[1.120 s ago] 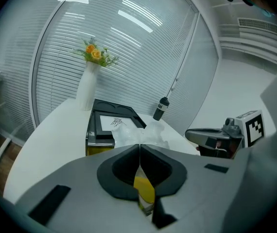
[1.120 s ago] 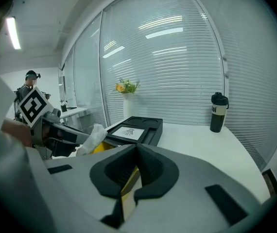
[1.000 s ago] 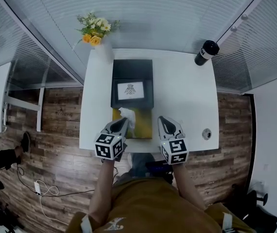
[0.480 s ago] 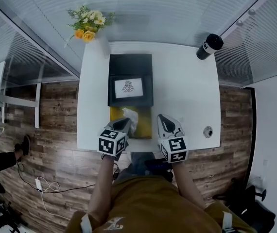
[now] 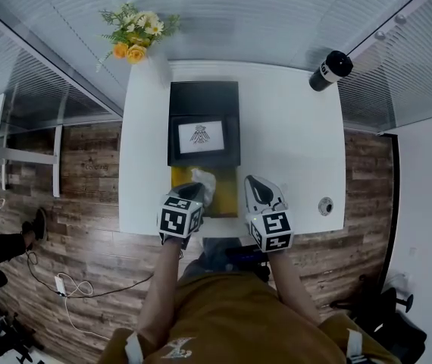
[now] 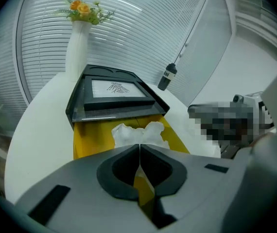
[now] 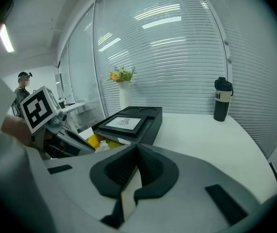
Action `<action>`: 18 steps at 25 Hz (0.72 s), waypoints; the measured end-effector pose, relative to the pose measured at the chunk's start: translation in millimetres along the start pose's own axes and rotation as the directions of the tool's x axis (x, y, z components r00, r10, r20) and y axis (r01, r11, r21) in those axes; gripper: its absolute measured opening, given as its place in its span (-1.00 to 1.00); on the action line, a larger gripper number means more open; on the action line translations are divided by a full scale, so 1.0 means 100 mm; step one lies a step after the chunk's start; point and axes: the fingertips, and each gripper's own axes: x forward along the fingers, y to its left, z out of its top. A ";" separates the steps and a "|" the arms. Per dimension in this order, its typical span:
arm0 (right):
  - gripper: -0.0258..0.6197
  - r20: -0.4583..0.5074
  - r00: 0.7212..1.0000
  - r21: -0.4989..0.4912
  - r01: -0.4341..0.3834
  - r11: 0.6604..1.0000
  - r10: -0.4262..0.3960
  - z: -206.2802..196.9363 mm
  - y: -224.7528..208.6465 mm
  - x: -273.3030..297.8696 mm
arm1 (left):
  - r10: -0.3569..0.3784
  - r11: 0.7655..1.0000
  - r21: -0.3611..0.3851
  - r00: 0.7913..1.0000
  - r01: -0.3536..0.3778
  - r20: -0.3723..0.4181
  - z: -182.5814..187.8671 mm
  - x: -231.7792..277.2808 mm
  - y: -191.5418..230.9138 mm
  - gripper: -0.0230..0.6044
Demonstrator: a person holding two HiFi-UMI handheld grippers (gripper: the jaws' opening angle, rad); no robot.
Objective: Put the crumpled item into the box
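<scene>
The crumpled white paper (image 5: 203, 179) (image 6: 138, 132) lies inside an open yellow box (image 5: 226, 197) (image 6: 88, 141) at the table's near edge. A black box with a picture on its lid (image 5: 203, 124) (image 6: 113, 92) overlaps the yellow box's far end. My left gripper (image 5: 192, 191) (image 6: 139, 146) hangs just short of the paper, its jaws shut with nothing between them. To the right of the yellow box, my right gripper (image 5: 255, 185) (image 7: 136, 147) is over bare table, jaws shut and empty. In the right gripper view the paper shows only as a small white bit (image 7: 102, 145).
A white table (image 5: 292, 150) carries a vase of flowers (image 5: 137, 39) at its far left corner. A dark bottle (image 5: 327, 70) (image 7: 221, 99) stands at the far right. A round cable port (image 5: 325, 205) sits near the right front edge. Window blinds close off the far side.
The left gripper has shifted slightly right and forward over the yellow box. The paper stays in the same spot. The right gripper has hardly moved.
</scene>
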 end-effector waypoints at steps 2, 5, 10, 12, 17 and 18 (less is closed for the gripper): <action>-0.88 0.001 1.000 -0.002 0.000 1.000 0.000 0.02 0.00 0.02 | -0.001 1.000 -0.004 1.000 0.001 -0.011 0.00 0.01 0.01 -0.83; -0.88 0.003 1.000 0.001 0.001 1.000 -0.001 0.03 0.01 0.03 | 0.002 1.000 0.021 0.999 -0.001 -0.042 -0.03 0.06 0.00 -0.83; -0.88 0.003 1.000 0.001 0.008 1.000 -0.008 0.04 -0.01 0.02 | 0.010 0.998 0.056 0.998 -0.006 -0.065 -0.05 0.11 -0.02 -0.83; -0.88 0.003 1.000 0.001 0.010 1.000 -0.010 0.05 -0.02 0.01 | 0.005 0.999 0.054 0.998 -0.001 -0.069 -0.06 0.11 -0.03 -0.83; -0.88 0.005 1.000 0.001 0.013 1.000 -0.013 0.06 -0.02 0.00 | -0.005 0.998 0.064 0.997 0.010 -0.079 -0.07 0.13 -0.05 -0.74; -0.88 0.007 1.000 0.000 0.014 1.000 -0.014 0.06 -0.02 0.00 | -0.007 0.998 0.065 0.997 0.012 -0.078 -0.06 0.14 -0.05 -0.72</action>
